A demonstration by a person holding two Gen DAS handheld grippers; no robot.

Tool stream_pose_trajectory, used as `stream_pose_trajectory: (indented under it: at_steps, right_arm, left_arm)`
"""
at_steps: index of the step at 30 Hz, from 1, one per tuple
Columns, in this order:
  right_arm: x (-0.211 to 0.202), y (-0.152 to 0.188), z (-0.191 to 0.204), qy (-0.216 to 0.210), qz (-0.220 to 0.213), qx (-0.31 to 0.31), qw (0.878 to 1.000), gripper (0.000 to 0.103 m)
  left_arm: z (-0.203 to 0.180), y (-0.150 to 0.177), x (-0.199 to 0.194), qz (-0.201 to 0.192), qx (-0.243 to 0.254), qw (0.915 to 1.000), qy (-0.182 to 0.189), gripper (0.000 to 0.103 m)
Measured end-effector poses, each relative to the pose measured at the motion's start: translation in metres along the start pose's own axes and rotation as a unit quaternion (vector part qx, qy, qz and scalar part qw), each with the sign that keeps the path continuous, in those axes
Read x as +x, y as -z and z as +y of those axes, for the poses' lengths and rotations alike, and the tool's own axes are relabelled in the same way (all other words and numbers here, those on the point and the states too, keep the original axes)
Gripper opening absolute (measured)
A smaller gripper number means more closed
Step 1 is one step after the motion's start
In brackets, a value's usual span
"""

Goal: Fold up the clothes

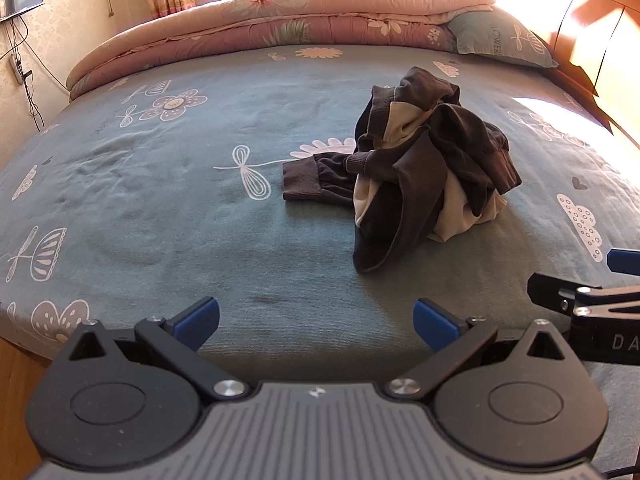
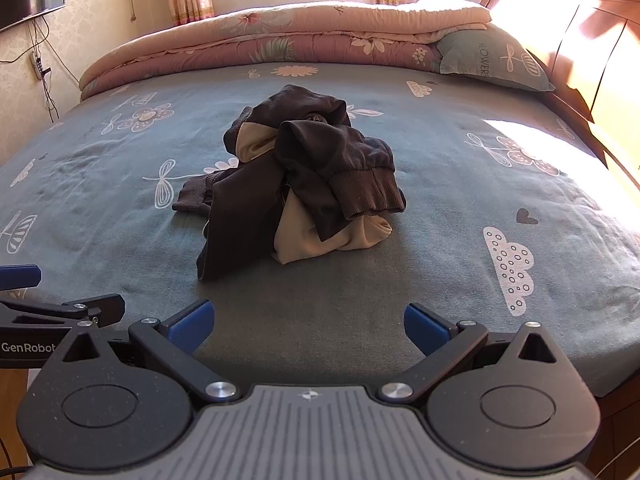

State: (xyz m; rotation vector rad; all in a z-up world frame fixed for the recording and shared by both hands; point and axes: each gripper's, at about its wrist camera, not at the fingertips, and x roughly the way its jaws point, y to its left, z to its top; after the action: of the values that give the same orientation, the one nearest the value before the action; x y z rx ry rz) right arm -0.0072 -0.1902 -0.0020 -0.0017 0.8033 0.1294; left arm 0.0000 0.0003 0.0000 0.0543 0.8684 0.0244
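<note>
My left hand-held gripper and right hand-held gripper were spread wide and held nothing, both near the bed edge. Ahead, mid-bed, the garment lay in a crumpled heap, dark with a cream lining exposed, one ribbed cuff draped over it. No fold was evident; flattening and folding remained.

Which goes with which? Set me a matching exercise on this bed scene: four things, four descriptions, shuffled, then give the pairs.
1. dark garment
2. quilt
3. pillow
4. left gripper

A. folded along the far side of the bed
B. open, holding nothing
C. crumpled in a heap mid-bed
D. far right corner, printed with a flower

Pairs: 1-C, 2-A, 3-D, 4-B
</note>
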Motion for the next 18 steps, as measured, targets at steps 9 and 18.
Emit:
stream_pose_trajectory:
  at_steps: [9,18]
  right_arm:
    - [0.0016,0.0001,-0.0016,-0.005,0.002,0.000,1.000,0.103]
    - [0.0008,0.0013,0.0008,-0.004,0.001,0.002,1.000,0.103]
  left_arm:
    - [0.0028,0.0004,0.0005,0.001,-0.005,1.0000,0.000,0.103]
    - [0.0039,0.0016,0.0028,0.005,-0.007,1.0000,-0.003,0.103]
